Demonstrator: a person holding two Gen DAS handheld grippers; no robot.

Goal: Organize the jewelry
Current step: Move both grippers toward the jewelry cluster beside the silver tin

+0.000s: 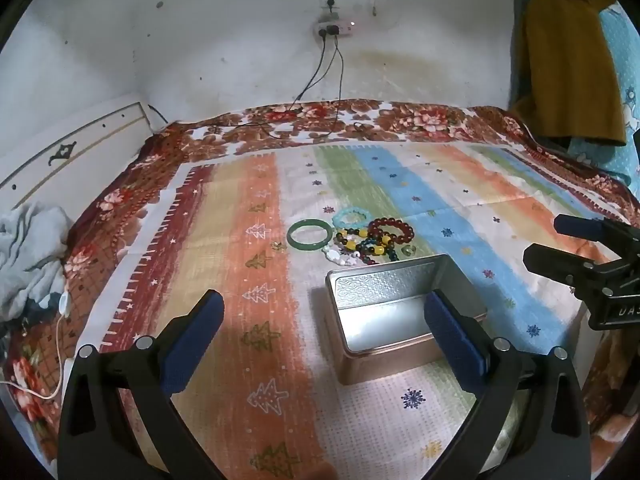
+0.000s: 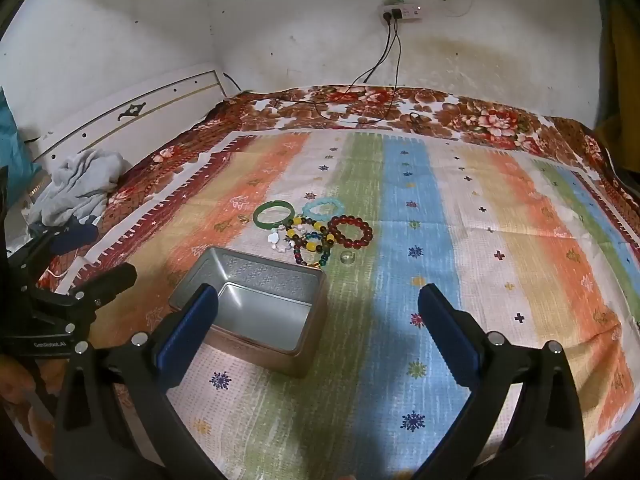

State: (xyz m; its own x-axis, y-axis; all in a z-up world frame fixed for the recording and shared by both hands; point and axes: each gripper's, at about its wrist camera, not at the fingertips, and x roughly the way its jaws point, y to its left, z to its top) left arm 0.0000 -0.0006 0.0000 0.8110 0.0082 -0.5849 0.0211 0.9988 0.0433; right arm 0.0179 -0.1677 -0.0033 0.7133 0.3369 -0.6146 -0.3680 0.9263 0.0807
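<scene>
An open, empty metal tin [image 1: 384,284] [image 2: 264,276] stands on the striped cloth. Just beyond it lies a pile of jewelry: a green bangle [image 1: 310,234] [image 2: 275,216], a turquoise bead bracelet [image 1: 352,216] [image 2: 325,207], a dark red bead bracelet [image 1: 390,230] [image 2: 351,232], a yellow-and-dark bead string [image 1: 360,240] [image 2: 308,236], a white piece [image 1: 340,256] [image 2: 276,240] and a small ring [image 1: 408,249] [image 2: 347,257]. My left gripper [image 1: 324,340] [image 2: 96,256] hovers open, left of the tin. My right gripper [image 2: 318,328] [image 1: 560,246] hovers open to its right. Neither holds anything.
The striped cloth [image 2: 440,240] covers a floral bedspread [image 1: 360,120]. A crumpled grey garment [image 1: 28,248] [image 2: 80,188] lies at the left by the headboard [image 1: 72,148]. Black cables run from a wall power strip [image 1: 332,28] [image 2: 400,12] onto the bed. A mustard garment [image 1: 568,60] hangs at the right.
</scene>
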